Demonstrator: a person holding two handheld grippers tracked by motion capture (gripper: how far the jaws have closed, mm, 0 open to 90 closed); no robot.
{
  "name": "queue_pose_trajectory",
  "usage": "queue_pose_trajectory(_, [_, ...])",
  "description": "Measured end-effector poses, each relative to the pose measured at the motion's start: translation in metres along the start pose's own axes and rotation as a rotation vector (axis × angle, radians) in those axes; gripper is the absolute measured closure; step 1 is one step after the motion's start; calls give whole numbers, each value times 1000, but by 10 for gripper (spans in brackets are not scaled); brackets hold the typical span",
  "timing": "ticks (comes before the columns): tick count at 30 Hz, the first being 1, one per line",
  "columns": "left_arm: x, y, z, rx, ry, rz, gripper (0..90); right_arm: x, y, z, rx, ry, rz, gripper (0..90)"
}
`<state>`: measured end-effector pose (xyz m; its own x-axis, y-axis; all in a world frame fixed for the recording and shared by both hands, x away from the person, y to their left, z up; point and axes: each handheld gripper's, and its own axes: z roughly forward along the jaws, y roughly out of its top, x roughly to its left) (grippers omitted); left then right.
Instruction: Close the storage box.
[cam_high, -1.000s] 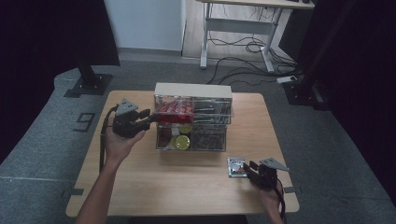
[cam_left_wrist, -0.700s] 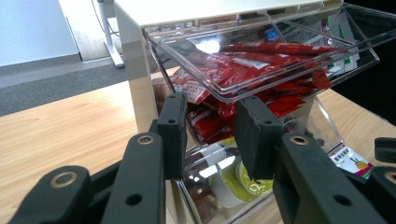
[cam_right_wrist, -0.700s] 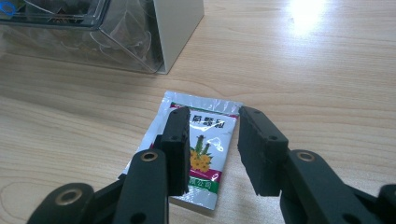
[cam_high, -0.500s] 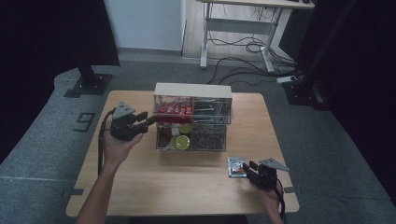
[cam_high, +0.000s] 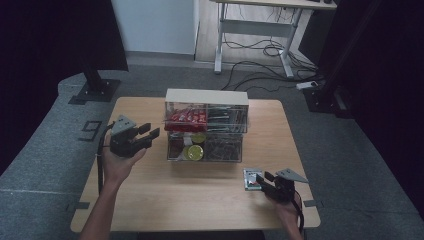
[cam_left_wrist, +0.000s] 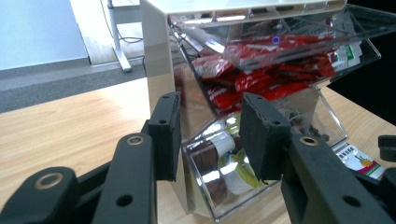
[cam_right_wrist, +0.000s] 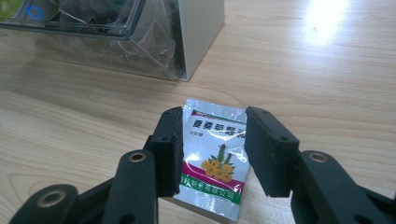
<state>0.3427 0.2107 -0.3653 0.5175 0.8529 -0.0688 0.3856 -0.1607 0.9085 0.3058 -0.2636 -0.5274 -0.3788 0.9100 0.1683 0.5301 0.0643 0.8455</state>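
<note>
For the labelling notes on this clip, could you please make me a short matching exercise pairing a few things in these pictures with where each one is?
Things:
1. red packets
2. round yellow-lidded tin
3. sachet with yellow flowers
4. left gripper

Places:
A. flat on the table between the right gripper's open jaws
B. upper bin of the clear organiser
C. raised beside the organiser's left end
D. lower bin of the organiser

Pairs: 1-B, 2-D, 3-A, 4-C

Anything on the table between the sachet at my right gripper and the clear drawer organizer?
Nothing: the high view shows bare wood between the sachet and the organizer; the right gripper view shows it too.
</note>
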Motion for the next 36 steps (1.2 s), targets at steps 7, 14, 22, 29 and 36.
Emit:
queue_pose_trajectory(7, [1, -19, -6, 4, -5, -12, 581, 2, 0, 2, -2, 15, -14, 539])
queue_pose_trajectory(14, [-2, -45, -5, 22, -19, -20, 576, 4, 0, 4, 1, 32, -43, 511])
queue_pose_trajectory(22, [-8, -81, 13, 87, -45, -11, 565, 5, -1, 4, 3, 44, -66, 484])
queue_pose_trajectory(29, [-9, -108, 27, 152, -62, -24, 556, 4, -2, 5, 12, 43, -77, 475])
queue_pose_trajectory(36, [-15, -123, 36, 193, -67, -23, 550, 2, -3, 5, 14, 41, -72, 473])
